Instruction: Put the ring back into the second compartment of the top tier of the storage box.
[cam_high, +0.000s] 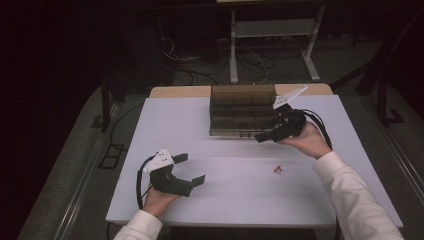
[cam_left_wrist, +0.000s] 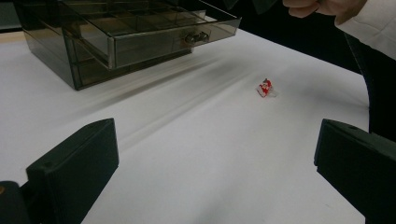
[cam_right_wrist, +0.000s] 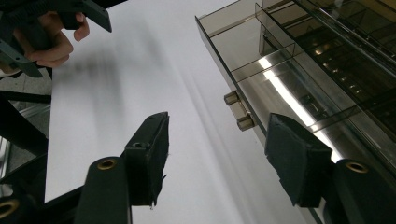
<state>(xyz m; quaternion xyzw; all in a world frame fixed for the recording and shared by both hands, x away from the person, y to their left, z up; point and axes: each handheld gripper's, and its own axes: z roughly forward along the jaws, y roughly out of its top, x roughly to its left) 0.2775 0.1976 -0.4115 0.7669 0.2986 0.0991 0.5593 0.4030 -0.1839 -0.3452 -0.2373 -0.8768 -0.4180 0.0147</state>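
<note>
Drawer stage looks done. The smoked-plastic drawer box (cam_high: 242, 111) sits at upper centre of the high view, on the far part of the white surface (cam_high: 230, 195), and its top drawer (cam_left_wrist: 154, 35) stands pulled out toward me, knob (cam_right_wrist: 239, 111) facing front. In the right gripper view the compartments I can see look empty, though glare hides part of them.

My right gripper (cam_high: 265, 134) is just right of centre in the high view, at the drawer front. Its jaws are partly open with nothing between them; the knob lies just beyond the gap, untouched. I read that as released, handle no longer held.

My left gripper (cam_high: 192, 170) rests at lower left of the high view, jaws spread wide and empty, pointing across the surface.

The small red-and-white item (cam_high: 277, 170) lies on the bare surface at lower right of centre in the high view, well apart from the box and from both grippers. Too small to identify; possibly a wrapped sweet or a clip.

Left, by my judgement: pick up the item, place it in a compartment, push the drawer shut. None of that has started.
</note>
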